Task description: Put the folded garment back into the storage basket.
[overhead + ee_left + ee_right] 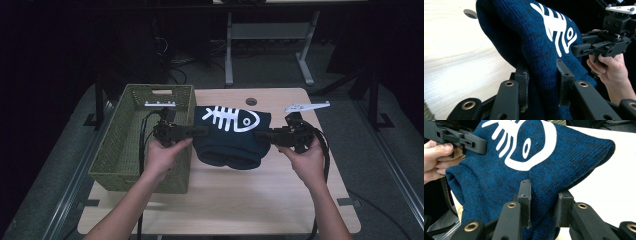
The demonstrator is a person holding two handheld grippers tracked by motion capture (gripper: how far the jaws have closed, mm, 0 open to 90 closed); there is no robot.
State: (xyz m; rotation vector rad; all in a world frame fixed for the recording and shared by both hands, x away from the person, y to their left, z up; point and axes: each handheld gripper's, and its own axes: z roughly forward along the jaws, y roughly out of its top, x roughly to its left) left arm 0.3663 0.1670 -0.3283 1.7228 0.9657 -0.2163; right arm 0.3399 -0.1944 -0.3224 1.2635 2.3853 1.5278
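Note:
A folded dark blue knit garment [232, 137] with a white fish-skeleton print hangs just above the wooden table [250, 200], held from both sides. My left gripper [200, 131] is shut on its left edge, and in the left gripper view the blue knit [544, 50] is pinched between the jaws of that gripper [544, 80]. On the opposite side, my right gripper [261, 135] is shut on the right edge. The right gripper view has the knit [536, 170] bunched between the jaws of that gripper [544, 202]. The garment's lower folds sag between the two grips.
A green woven basket [131, 150] stands on the table's left side, right beside my left hand. A round hole [251, 101] is cut in the tabletop near its far edge. Table legs [229, 45] and cables lie on the floor beyond.

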